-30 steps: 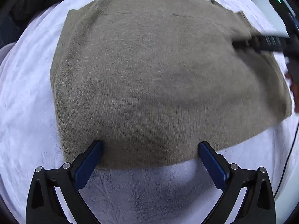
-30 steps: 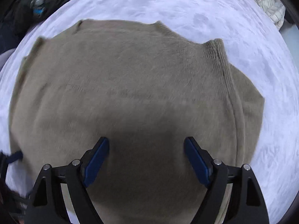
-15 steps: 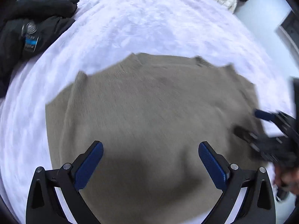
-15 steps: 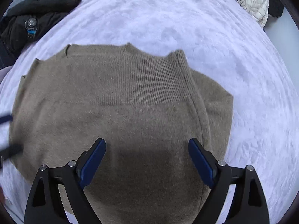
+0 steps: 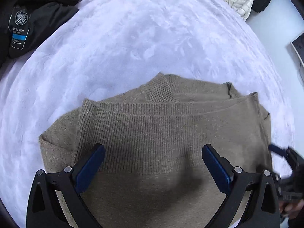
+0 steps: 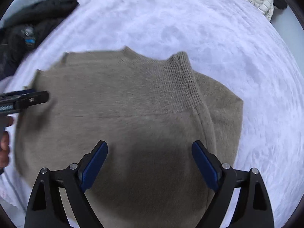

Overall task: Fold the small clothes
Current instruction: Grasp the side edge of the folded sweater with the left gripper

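Observation:
A khaki knitted sweater [image 5: 155, 133] lies folded on the white fluffy bedspread [image 5: 133, 43], its ribbed hem doubled over toward the collar. My left gripper [image 5: 153, 163] hovers above the sweater's near half, open, with nothing between its blue pads. In the right wrist view the same sweater [image 6: 123, 114] fills the middle, and my right gripper [image 6: 150, 161] hangs open over its dark shadow, not touching the knit. The left gripper [image 6: 24, 99] shows at the left edge there, held by a hand [image 6: 4, 144]; the right gripper [image 5: 285, 163] shows at the right edge of the left view.
A pile of black clothing [image 5: 32, 13] with a sewn label lies at the far left of the bed. A cream padded jacket [image 5: 239, 0] and a dark garment hang at the far right. White bedspread surrounds the sweater on all sides.
Both grippers have risen and drawn back from the sweater, the left one most. The sweater now looks smaller in both views, with more bedspread beyond it. Both stay open.

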Tool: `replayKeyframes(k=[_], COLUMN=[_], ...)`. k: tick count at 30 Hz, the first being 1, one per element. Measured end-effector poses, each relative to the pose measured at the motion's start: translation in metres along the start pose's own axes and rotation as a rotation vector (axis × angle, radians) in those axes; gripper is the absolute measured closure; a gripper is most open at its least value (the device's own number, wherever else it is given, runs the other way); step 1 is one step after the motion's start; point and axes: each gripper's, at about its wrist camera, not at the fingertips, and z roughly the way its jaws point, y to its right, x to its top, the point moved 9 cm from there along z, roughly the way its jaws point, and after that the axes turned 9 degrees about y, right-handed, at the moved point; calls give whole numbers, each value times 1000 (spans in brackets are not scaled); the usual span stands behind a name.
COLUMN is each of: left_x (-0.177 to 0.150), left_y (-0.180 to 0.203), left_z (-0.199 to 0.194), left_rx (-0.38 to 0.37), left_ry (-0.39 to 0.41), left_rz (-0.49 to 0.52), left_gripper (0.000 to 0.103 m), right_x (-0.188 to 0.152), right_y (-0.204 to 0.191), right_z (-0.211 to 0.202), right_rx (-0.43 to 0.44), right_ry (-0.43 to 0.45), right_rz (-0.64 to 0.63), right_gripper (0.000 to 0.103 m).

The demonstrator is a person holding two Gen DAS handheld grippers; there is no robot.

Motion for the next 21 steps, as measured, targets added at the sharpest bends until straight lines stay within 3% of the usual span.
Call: replayKeyframes(k=[4, 6, 9, 11, 13, 15, 18, 21], left_x=[-2, -3, -4, -1, -9, -26, -69, -102], left_y=[-16, -14, -8, -1, -4, -24, -64, -80], left_z=[27, 24, 18, -5, -39, -71, -71, -52], left_rx=[75, 90, 113, 124, 107, 100, 36, -100], left_ry=[-79, -61, -69, -65, 4, 47, -24, -92], left_rz=[-4, 15, 41, 25, -37, -118, -264, -398], left_gripper=[1, 1, 1, 1, 1, 1, 1, 1], right_x=[-39, -65, -105, -106, -95, -77, -63, -68], right_y=[-9, -6, 9, 7, 0, -6, -11, -18], right_z=[-39, -39, -15, -17, -28, -50, -69, -73], right_rx=[65, 75, 25, 10, 0, 4, -2, 13], right_ry=[12, -32, -143, -121, -121, -44, 3, -13], right_rz=[22, 37, 48, 2, -15, -26, -48, -56], right_gripper=[11, 11, 11, 11, 11, 11, 11, 11])
